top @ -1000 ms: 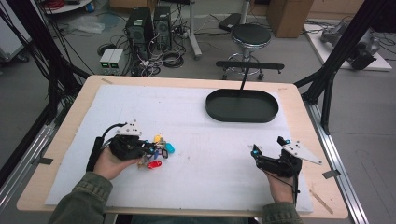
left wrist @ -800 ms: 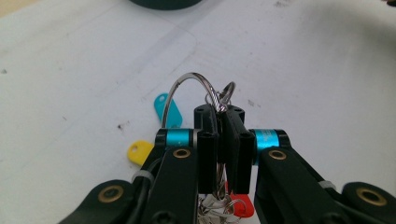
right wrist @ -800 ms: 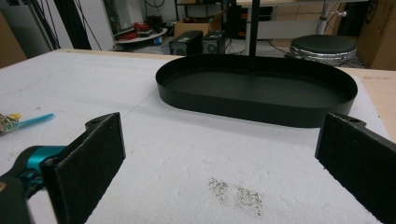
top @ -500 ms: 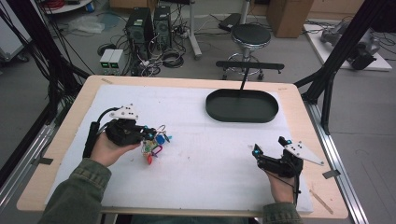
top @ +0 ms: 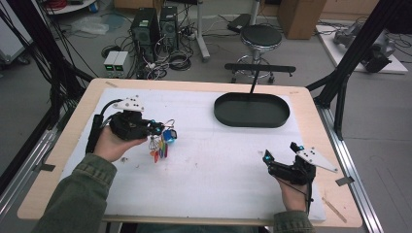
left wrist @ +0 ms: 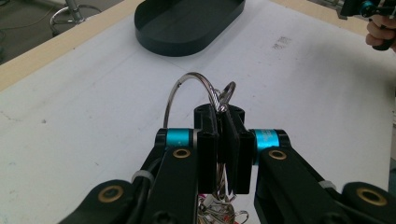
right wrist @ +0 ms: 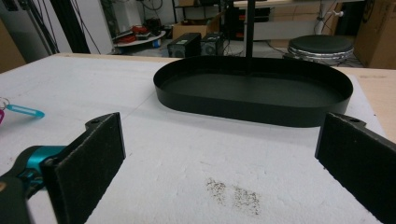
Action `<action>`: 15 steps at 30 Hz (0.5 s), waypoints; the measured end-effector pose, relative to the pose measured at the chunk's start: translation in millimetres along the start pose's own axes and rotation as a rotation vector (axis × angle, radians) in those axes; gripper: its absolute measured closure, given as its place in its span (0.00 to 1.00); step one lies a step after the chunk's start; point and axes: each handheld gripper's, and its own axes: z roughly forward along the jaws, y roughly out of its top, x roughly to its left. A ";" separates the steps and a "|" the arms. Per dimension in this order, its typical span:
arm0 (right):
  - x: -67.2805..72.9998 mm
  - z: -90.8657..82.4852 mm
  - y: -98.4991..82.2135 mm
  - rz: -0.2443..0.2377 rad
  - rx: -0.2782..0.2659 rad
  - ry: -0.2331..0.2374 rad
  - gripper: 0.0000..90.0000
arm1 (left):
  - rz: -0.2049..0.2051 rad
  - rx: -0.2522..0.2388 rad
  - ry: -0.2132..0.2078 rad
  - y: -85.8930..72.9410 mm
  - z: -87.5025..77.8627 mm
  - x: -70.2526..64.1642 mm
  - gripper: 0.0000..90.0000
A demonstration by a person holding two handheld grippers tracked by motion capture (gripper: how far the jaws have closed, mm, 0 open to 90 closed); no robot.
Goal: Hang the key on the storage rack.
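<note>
My left gripper point(top: 158, 128) hovers over the left part of the white mat, shut on a bunch of keys point(top: 163, 143). Coloured tags in blue, red and orange dangle below it, clear of the mat. In the left gripper view the pads point(left wrist: 208, 158) pinch a dark fob, and the metal key ring point(left wrist: 196, 88) arcs out ahead of them. At the front right, my right gripper point(top: 281, 151) stays low with its jaws wide and nothing between them. Its two black pads point(right wrist: 93, 158) frame bare mat, and a blue tag point(right wrist: 21, 111) shows far left.
A black oval tray point(top: 251, 110) sits at the back right of the mat, straight ahead of the right gripper point(right wrist: 224, 168). A dark post rises behind the tray. White mat point(top: 218, 170) covers most of the wooden table between the hands.
The left gripper has risen and drifted toward the far side, lifting the key bunch off the mat so the tags hang free. The right gripper has stayed put.
</note>
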 end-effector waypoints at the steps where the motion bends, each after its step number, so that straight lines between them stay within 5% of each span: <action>1: 0.0 -0.2 0.0 -0.002 -0.001 0.000 0.01 | 0.002 0.000 -0.002 2.2 0.8 0.9 0.94; 15: 1.0 0.0 -0.7 -0.001 0.005 0.006 0.01 | 0.013 -0.015 -0.036 37.7 9.1 11.5 0.94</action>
